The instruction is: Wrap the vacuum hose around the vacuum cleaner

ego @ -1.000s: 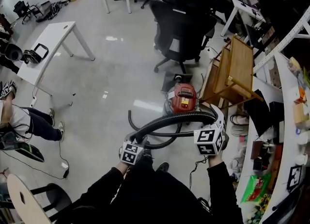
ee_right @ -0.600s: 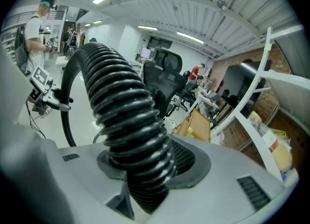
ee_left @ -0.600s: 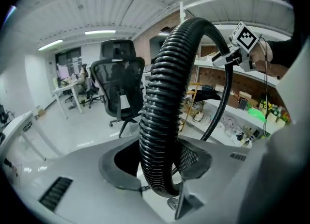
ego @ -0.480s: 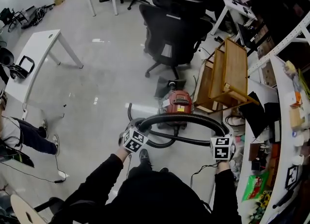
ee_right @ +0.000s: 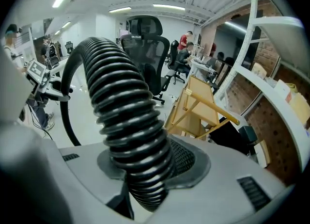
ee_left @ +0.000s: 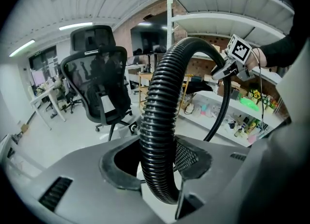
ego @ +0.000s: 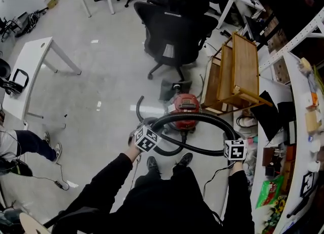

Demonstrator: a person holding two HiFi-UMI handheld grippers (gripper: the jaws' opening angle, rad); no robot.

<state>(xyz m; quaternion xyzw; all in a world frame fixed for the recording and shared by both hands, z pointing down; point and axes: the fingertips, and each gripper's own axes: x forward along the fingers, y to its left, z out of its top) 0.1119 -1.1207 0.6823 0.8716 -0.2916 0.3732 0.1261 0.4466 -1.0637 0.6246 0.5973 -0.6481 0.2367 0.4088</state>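
Holding the black hose [ego: 195, 118] in 2 grippers, we have the left gripper [ee_left: 157, 184] and the right gripper [ee_right: 143, 179] each clamped on it. It arches between both pairs of jaws, over the red vacuum cleaner [ego: 185, 104] just beyond them. We judge no loop wrapped yet.

Black office chair [ego: 174, 28] near a wooden rack [ego: 246, 66]; white table [ego: 28, 75] well apart.

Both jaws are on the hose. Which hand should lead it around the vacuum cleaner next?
Probably left. The left gripper holds the hose closer to the vacuum cleaner. The right gripper holds it farther out, with the wooden rack crowding that side.
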